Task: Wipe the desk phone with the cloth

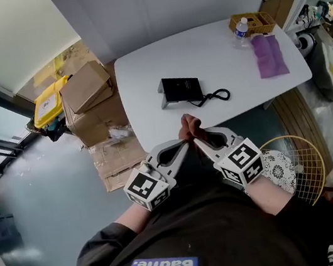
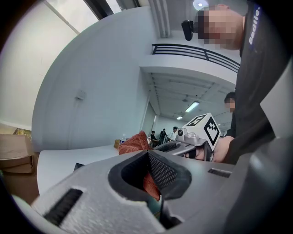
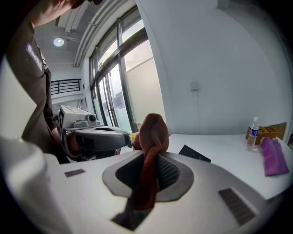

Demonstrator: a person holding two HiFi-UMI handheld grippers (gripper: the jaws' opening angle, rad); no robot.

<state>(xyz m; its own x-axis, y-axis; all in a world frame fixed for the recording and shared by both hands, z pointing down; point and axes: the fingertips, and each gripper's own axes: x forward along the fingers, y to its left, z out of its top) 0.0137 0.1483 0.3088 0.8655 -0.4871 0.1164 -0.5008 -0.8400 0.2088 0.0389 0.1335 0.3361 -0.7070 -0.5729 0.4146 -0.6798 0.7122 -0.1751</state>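
Observation:
A black desk phone (image 1: 180, 90) with a coiled cord sits near the middle of the white table (image 1: 142, 69); its corner shows as the phone (image 3: 194, 153) in the right gripper view. Both grippers are held close together in front of the table's near edge, tips touching. A reddish-brown cloth (image 1: 190, 129) is bunched between them. My left gripper (image 1: 184, 143) is shut on one part of the cloth (image 2: 137, 142). My right gripper (image 1: 197, 141) is shut on the cloth (image 3: 151, 137), which sticks up past its jaws.
A purple cloth (image 1: 267, 55), a water bottle (image 1: 240, 29) and a small yellow tray (image 1: 252, 21) lie at the table's far right. Cardboard boxes (image 1: 87, 101) and a yellow bin (image 1: 46, 104) stand left of the table. A wire basket (image 1: 302, 159) is on the floor at right.

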